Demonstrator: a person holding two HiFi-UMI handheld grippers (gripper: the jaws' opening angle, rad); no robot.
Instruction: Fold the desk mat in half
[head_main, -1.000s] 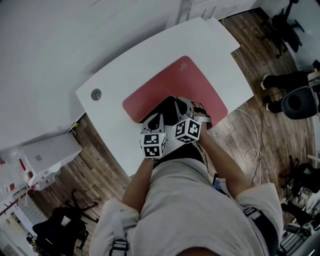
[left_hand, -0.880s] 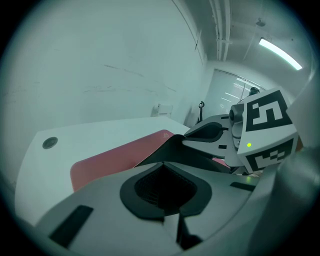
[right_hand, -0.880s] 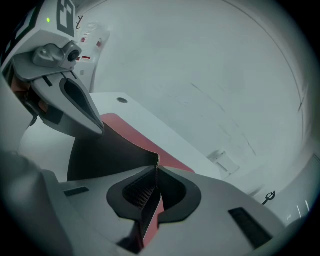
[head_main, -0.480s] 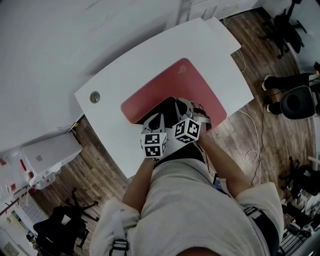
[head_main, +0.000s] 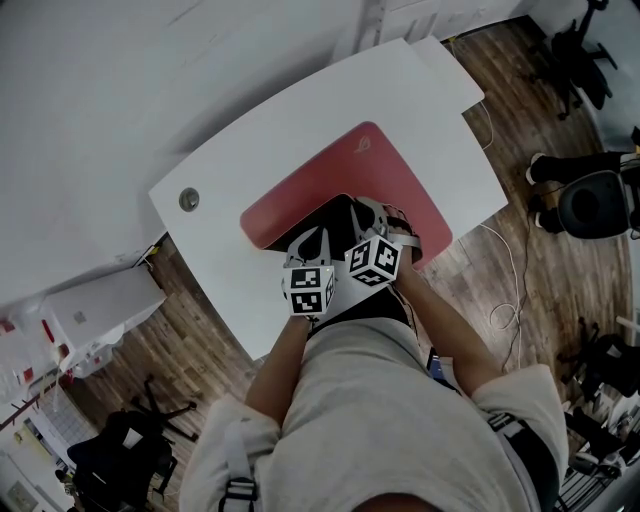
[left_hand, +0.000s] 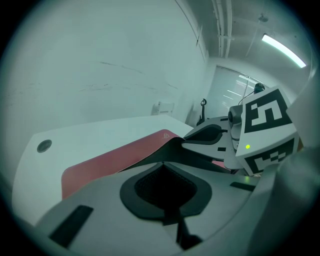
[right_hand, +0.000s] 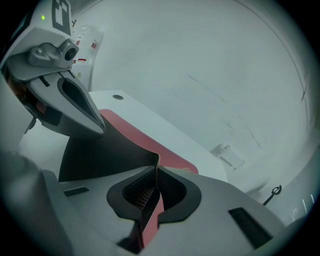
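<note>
Head view: red desk mat (head_main: 345, 170) lying on white desk (head_main: 240, 130), long axis across you. Near long edge lifted, black underside showing. Your left tool (head_main: 312, 243) and right tool (head_main: 368, 212) side by side at that edge, mid-length; far edge lies straight ahead of both.
Left gripper view: tool clenched on mat edge.
Right gripper view: tool clamped on mat, red face and black underside between jaws.
Likely next: carry edge forward.

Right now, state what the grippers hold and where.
Both hold the desk mat: left gripper and right gripper each pinch its lifted near edge.
</note>
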